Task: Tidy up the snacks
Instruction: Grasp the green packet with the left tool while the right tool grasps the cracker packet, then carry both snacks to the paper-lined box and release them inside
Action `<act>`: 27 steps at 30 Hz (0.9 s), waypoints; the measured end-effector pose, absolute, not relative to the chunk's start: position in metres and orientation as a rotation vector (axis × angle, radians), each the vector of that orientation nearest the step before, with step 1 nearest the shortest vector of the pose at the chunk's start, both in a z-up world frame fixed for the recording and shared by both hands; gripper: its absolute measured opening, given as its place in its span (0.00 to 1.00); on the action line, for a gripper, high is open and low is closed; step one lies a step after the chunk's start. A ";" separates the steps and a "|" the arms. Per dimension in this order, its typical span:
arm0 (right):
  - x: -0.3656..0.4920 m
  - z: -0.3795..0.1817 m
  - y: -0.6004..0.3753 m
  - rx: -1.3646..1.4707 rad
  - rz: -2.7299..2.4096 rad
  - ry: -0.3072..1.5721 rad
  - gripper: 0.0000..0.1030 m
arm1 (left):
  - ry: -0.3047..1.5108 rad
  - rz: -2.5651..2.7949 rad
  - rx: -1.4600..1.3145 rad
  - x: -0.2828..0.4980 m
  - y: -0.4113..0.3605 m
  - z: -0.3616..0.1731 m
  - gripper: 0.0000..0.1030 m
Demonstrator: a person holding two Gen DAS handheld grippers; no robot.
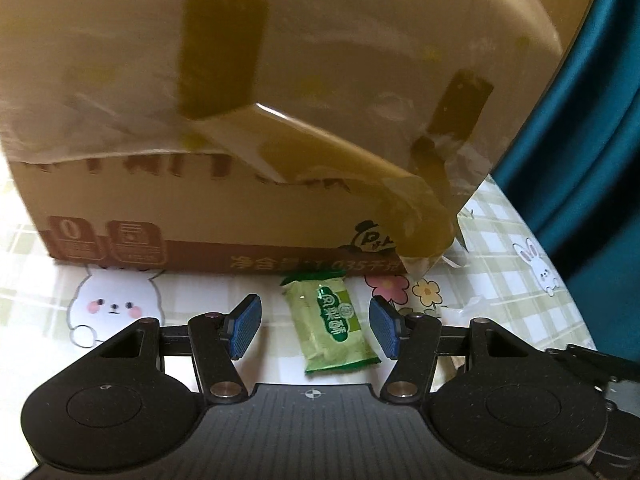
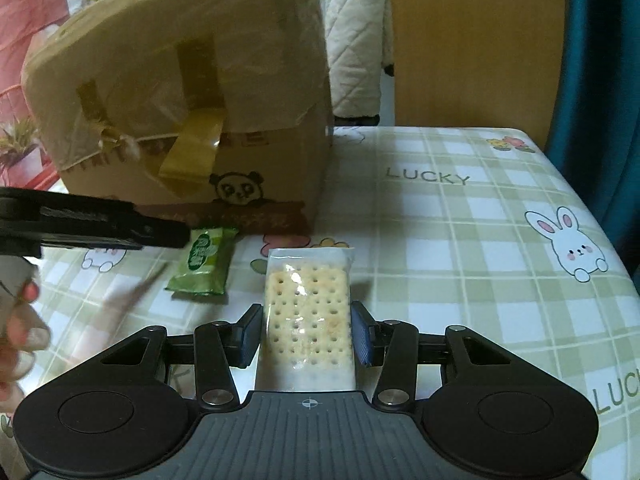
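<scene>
Right gripper (image 2: 307,334) is clamping a clear-wrapped cracker pack (image 2: 307,316) above the checked tablecloth (image 2: 460,248); left gripper (image 1: 314,326) is hovering, jaws apart, straddling a green snack packet (image 1: 330,326) lying by the cardboard box (image 1: 240,120).

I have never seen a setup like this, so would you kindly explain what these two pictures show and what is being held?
There is no robot here: a person holds a hand-operated two-finger gripper in each hand, each with a camera looking along its fingers. The left camera shows the left gripper with its jaws open around a green foil-wrapped snack lying on the checked bunny-print tablecloth, not yet touching it. The right camera shows the right gripper shut on a clear-wrapped packet of pale crackers. Behind both stands a taped brown cardboard box with a panda drawing. At the right view's left edge you can see the person's hand.
</scene>
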State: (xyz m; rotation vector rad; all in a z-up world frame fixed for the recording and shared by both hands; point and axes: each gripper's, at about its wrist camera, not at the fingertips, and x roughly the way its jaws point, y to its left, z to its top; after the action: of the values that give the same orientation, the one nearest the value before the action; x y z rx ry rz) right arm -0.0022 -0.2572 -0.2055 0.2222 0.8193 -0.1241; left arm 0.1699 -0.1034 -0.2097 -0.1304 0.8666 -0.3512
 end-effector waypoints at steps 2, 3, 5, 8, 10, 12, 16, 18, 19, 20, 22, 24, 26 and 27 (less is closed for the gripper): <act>-0.005 -0.206 -0.260 0.233 -0.129 0.813 0.41 | 0.876 -0.347 -0.122 0.173 -0.110 -0.215 0.61; -0.006 -0.207 -0.262 0.236 -0.131 0.811 0.41 | 0.879 -0.344 -0.115 0.174 -0.114 -0.217 0.61; -0.008 -0.208 -0.264 0.243 -0.135 0.809 0.41 | 0.886 -0.341 -0.104 0.176 -0.121 -0.221 0.61; -0.010 -0.208 -0.265 0.245 -0.137 0.807 0.41 | 0.897 -0.338 -0.101 0.179 -0.129 -0.228 0.61; -0.012 -0.207 -0.265 0.250 -0.143 0.801 0.41 | 0.902 -0.332 -0.087 0.179 -0.134 -0.232 0.61; -0.013 -0.208 -0.266 0.256 -0.146 0.798 0.41 | 0.887 -0.319 -0.057 0.178 -0.141 -0.234 0.60; -0.018 -0.207 -0.265 0.264 -0.151 0.796 0.41 | 0.881 -0.316 0.034 0.173 -0.147 -0.234 0.39; -0.019 -0.206 -0.264 0.273 -0.157 0.797 0.41 | 0.880 -0.337 0.019 0.168 -0.143 -0.233 0.38; -0.020 -0.205 -0.264 0.277 -0.158 0.796 0.41 | 0.880 -0.336 0.010 0.165 -0.139 -0.233 0.38; -0.021 -0.205 -0.264 0.280 -0.158 0.795 0.41 | 0.879 -0.332 0.005 0.161 -0.134 -0.233 0.38; -0.022 -0.203 -0.262 0.282 -0.155 0.788 0.41 | 0.874 -0.323 -0.008 0.154 -0.119 -0.230 0.38; -0.023 -0.199 -0.258 0.282 -0.149 0.777 0.41 | 0.859 -0.318 -0.024 0.145 -0.106 -0.227 0.38; -0.023 -0.193 -0.253 0.279 -0.140 0.760 0.41 | 0.840 -0.310 -0.040 0.136 -0.091 -0.222 0.38; -0.023 -0.190 -0.250 0.276 -0.135 0.751 0.41 | 0.828 -0.306 -0.050 0.132 -0.083 -0.218 0.38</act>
State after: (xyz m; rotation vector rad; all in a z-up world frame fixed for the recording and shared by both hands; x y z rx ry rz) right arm -0.0232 -0.2505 -0.1901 0.2755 0.7506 -0.1355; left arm 0.1321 -0.0829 -0.2181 -0.0496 0.8284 -0.3055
